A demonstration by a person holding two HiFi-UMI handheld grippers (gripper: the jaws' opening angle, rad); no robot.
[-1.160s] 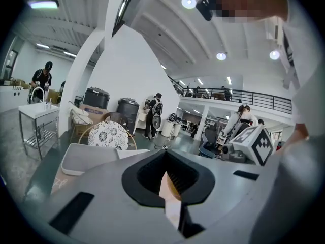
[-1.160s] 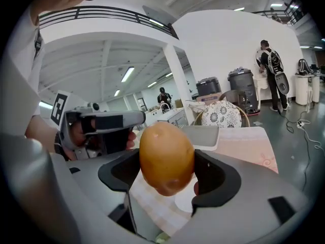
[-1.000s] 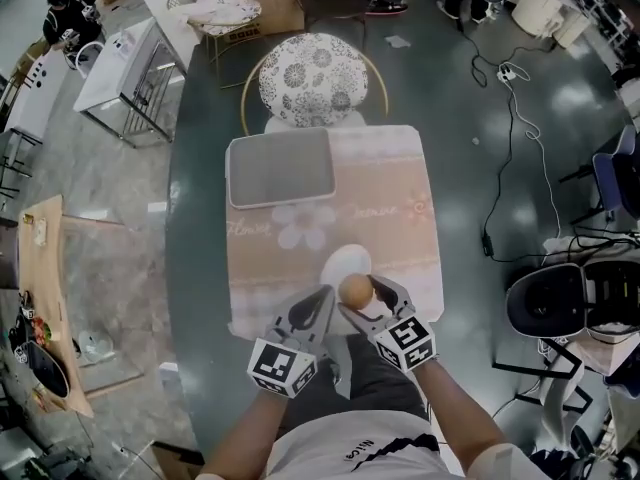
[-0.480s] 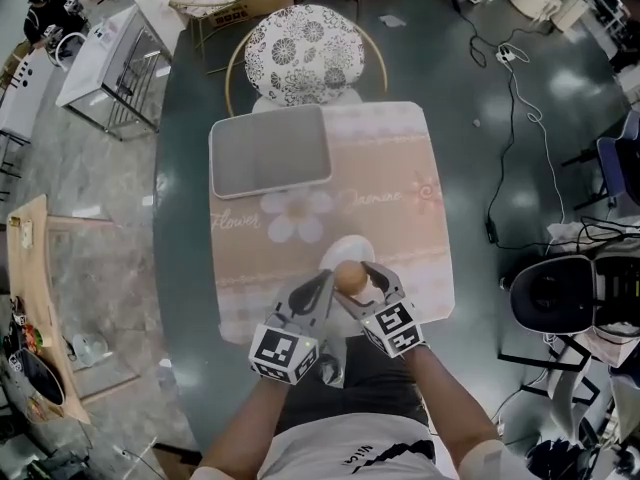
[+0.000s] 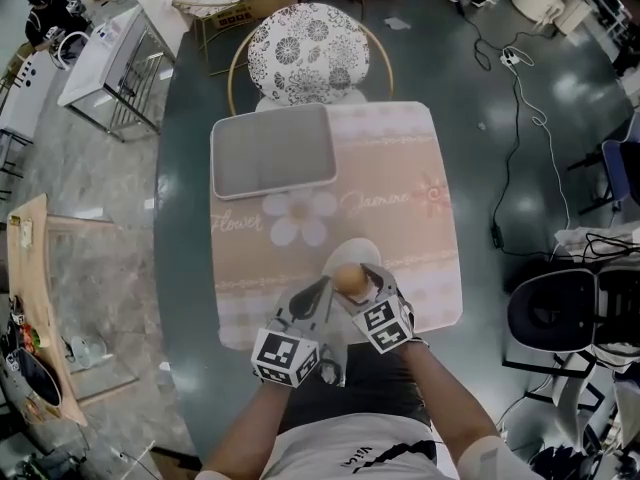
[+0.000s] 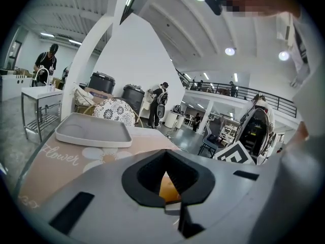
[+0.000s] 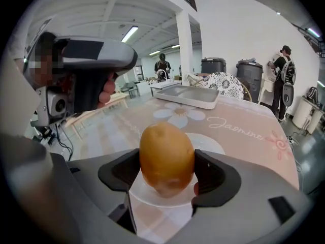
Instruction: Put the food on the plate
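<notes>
A brown potato [image 5: 349, 279] is clamped between the pads of my right gripper [image 5: 353, 282], just over the near rim of a small white plate [image 5: 357, 250]. In the right gripper view the potato [image 7: 166, 159] stands upright between the dark pads, with the plate [image 7: 209, 144] right beneath and behind it. Close on the left, my left gripper [image 5: 322, 293] has its jaws together with nothing in them. Through the notch in the left gripper [image 6: 167, 184], an orange bit of the potato [image 6: 168, 189] shows.
The plate lies on a pink flowered tablecloth [image 5: 400, 198] over a small square table. A grey tray [image 5: 272, 150] sits at the table's far left corner. A round patterned chair [image 5: 308, 53] stands beyond the table. Cables and office chairs are on the floor to the right.
The head view has shifted a little. The potato stays clamped in the right gripper over the plate's near rim, and both grippers have barely moved.
</notes>
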